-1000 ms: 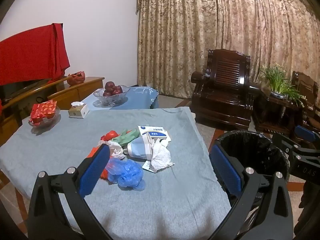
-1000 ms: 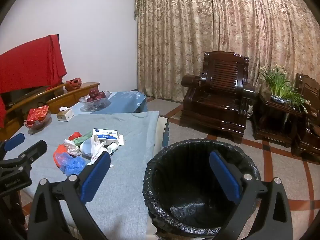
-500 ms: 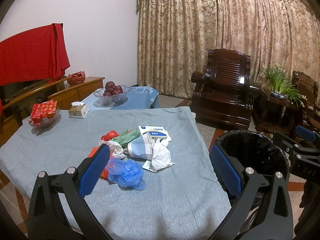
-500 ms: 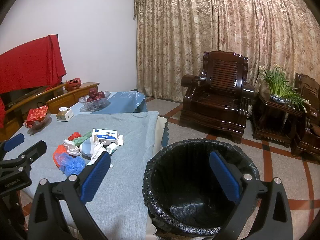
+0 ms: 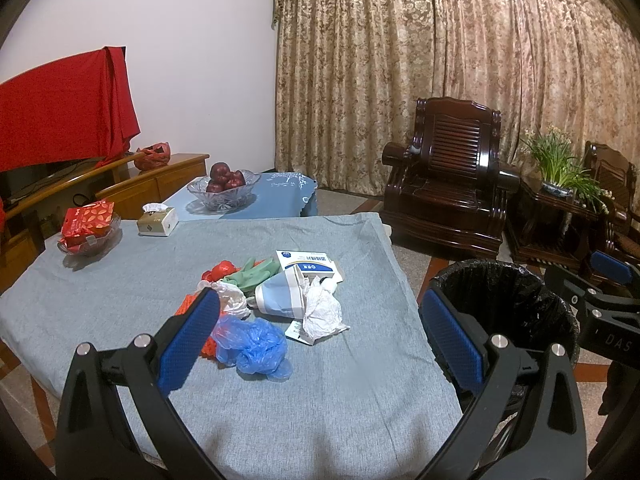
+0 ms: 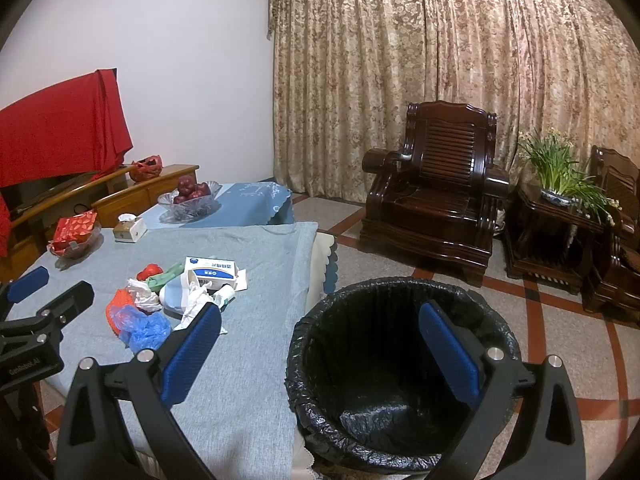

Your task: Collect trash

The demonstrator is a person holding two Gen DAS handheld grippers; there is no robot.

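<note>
- The left gripper (image 5: 320, 332) is hanging above the near part of the table (image 5: 320, 400); its jaws are standing wide apart and holding nothing.
- The right gripper (image 6: 320, 344) is also spread wide and empty, hovering over the bin (image 6: 500, 320).
- The trash pile (image 5: 272, 300) is lying in the middle of the table, well apart from the bin, which is standing on the floor just beside the table edge.
- Risk: the blue bag (image 5: 256, 340) and the crumpled paper (image 5: 324, 312) are looking light and loose, so a shallow pinch is probably slipping or dragging neighbours.
- Risk: pieces are overlapping, so lifting one is maybe pulling another off the table.
</note>
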